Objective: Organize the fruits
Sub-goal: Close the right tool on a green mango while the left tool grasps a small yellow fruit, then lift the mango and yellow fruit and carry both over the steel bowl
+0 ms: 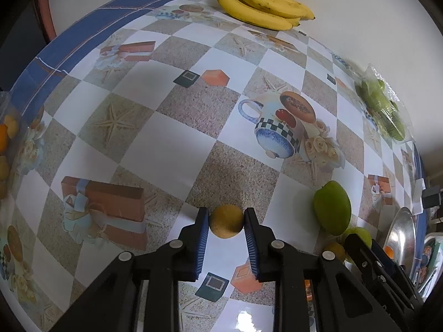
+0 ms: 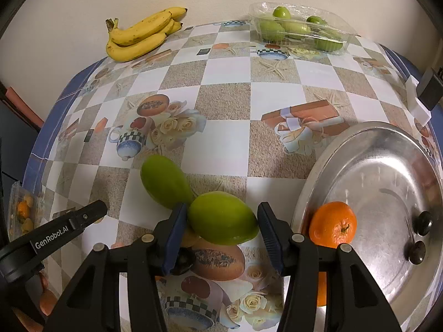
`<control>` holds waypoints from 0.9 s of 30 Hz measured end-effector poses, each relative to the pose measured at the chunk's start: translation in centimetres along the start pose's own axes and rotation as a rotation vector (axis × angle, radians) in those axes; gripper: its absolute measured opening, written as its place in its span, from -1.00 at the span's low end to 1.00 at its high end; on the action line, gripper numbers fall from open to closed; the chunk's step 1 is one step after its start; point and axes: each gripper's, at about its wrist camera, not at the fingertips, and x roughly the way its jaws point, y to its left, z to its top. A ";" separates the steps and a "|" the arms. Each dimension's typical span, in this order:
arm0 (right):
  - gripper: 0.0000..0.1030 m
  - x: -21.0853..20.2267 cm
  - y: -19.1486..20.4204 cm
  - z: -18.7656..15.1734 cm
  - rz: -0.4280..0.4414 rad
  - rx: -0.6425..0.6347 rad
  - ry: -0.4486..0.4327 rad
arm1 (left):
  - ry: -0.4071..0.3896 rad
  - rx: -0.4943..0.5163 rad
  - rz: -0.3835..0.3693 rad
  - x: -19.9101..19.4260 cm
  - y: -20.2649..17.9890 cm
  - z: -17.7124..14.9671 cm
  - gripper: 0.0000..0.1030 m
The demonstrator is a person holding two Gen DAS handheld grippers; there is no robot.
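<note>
- Yellowish-brown and round, the small fruit (image 1: 226, 221) sits squeezed between the blue pads of your left tongs (image 1: 226, 222), which have closed right down on it; both pads touch its sides, and it lies over a white square of the patterned counter (image 1: 177, 110).
- Your right tongs (image 2: 223, 222) stand partly open around a green mango (image 2: 223, 218). The left pad (image 2: 174, 238) touches its side, while the right pad (image 2: 270, 238) stands just clear of it (a thin gap shows), so the fruit is bracketed, not clamped.
- A second green mango (image 2: 163, 182) lies just behind the first and touches it at one end.
- To your right, a steel plate (image 2: 387, 149) rests on the counter with one orange (image 2: 333, 225) near its rim; two dark spots on its right side are too small to tell.
- At the back edge against the wall, a bunch of bananas (image 2: 138, 36) lies to the left, and a clear plastic tray (image 2: 254, 11) of small green fruits (image 2: 270, 29) stands to the right.
- At the far left edge, a clear pack (image 2: 16, 191) of small orange and yellow fruits (image 2: 23, 210) shows only in part.
- In the right view, your left tongs' black arm reaches in from the lower left, well apart from the mangoes.
</note>
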 end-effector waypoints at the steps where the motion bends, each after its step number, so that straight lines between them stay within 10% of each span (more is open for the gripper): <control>1: 0.05 0.0 0.0 0.0 0.002 0.002 0.001 | -0.004 0.002 0.000 -0.1 -0.1 0.1 -0.46; 27: 0.05 -6.3 -1.8 1.6 0.021 0.078 -0.096 | -0.155 0.016 -0.005 -6.2 -1.1 0.5 -0.46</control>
